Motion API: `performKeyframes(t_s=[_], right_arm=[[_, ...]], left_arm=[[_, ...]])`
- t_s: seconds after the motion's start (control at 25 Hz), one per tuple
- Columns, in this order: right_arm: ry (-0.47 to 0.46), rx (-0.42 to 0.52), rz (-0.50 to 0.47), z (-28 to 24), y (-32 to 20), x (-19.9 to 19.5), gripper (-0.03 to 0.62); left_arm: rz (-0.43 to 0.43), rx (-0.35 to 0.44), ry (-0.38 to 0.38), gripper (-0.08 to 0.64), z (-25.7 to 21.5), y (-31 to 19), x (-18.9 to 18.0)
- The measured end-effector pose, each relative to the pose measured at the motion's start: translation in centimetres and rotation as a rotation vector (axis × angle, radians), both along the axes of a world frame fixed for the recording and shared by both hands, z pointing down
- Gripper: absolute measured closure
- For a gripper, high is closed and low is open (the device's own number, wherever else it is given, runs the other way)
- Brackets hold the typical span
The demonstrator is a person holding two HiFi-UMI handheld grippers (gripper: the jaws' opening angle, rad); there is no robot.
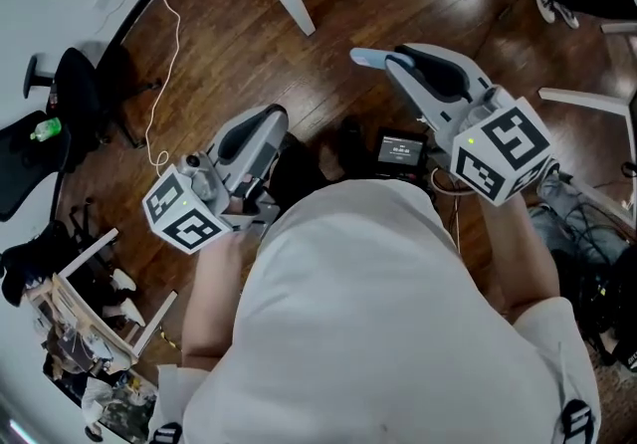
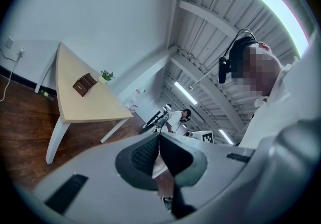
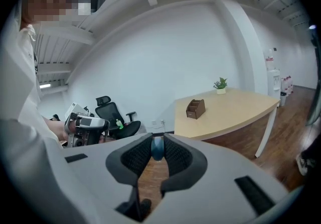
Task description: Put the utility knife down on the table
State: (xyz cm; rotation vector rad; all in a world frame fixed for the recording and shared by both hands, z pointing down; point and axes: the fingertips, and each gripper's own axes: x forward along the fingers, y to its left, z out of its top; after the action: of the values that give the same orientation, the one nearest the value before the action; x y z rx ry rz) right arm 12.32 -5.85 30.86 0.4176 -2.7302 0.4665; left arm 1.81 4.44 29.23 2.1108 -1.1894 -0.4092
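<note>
We hold the utility knife [image 3: 157, 148] pinched in our right tongs [image 3: 157, 141], its blue end poking out in front, and our left tongs [image 2: 159, 141] pressed together on nothing, since the tabletop [image 3: 235, 112] meant to receive it lies well apart across the wooden floor [image 1: 249, 64].

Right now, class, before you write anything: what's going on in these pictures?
A person holds a gripper in each hand. The right gripper is clamped on a bluish utility knife; the left gripper is shut and empty. The knife is not yet down: the pale table, bearing a brown organiser and a small plant, stands ahead, apart from both grippers.
</note>
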Motion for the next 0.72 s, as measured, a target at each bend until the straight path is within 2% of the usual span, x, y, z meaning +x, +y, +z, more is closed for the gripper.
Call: performKeyframes(t_s=[0.28,0.72], right_arm=[[0.017,0.003,0.001,1.3,-2.0,-3.6,0.523],[0.065,-0.011,0.105,0.8,-7.5,-14.0,0.523]], left_arm=[[0.01,0.017,0.01,0.558,1.1,-2.4,-3.6],[0.119,0.011,0.047,0.558,0.5,-9.4,-14.8]])
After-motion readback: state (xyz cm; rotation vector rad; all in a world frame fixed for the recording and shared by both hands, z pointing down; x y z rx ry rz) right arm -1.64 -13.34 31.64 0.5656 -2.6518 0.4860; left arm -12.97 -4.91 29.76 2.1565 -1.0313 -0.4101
